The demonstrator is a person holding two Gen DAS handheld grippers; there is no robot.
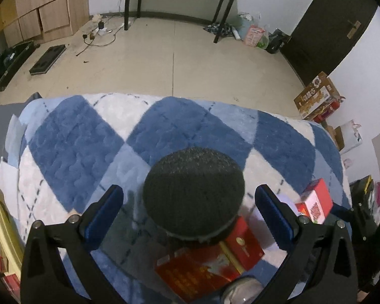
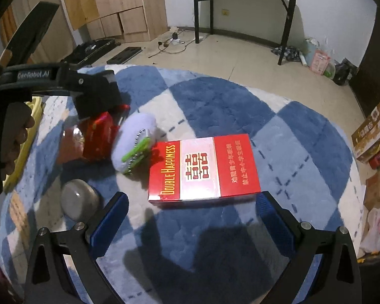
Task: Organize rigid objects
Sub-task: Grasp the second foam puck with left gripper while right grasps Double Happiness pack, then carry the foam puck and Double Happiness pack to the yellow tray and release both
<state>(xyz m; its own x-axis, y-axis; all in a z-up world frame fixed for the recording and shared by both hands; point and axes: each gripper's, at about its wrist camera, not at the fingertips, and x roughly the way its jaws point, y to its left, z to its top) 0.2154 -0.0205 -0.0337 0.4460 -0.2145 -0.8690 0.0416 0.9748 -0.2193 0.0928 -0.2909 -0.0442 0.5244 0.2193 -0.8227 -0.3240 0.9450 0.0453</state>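
In the right wrist view, at the far left, a hand [image 2: 14, 136] holds the left gripper [image 2: 98, 93], which reaches in above a yellow tray [image 2: 25, 149] at the edge of the blanket [image 2: 215, 106]. From this side I cannot tell how far its jaws stand apart. Below it lie a brownish packet [image 2: 71, 147] and a dark red box [image 2: 101, 136], touching each other. Nearer the camera sits a grey round lid [image 2: 77, 200]. Next comes a pale plush pouch [image 2: 134, 144] with a green clip and a bead chain lying on it. Just beside it is the red Double Happiness carton [image 2: 204, 168], flat on the blue-and-white checked blanket that covers the worktop. The right gripper [image 2: 191, 217] is wide open and holds nothing; the carton lies just ahead of its fingertips, not between them.

In the left wrist view, the left gripper [image 1: 188, 207] is also wide open and empty. A dark knitted round object [image 1: 193, 195] (what it is I cannot tell) fills the gap between its fingers without touching them. Beneath lie red boxes [image 1: 215, 263], and to the right a small red-and-white box [image 1: 315, 202].
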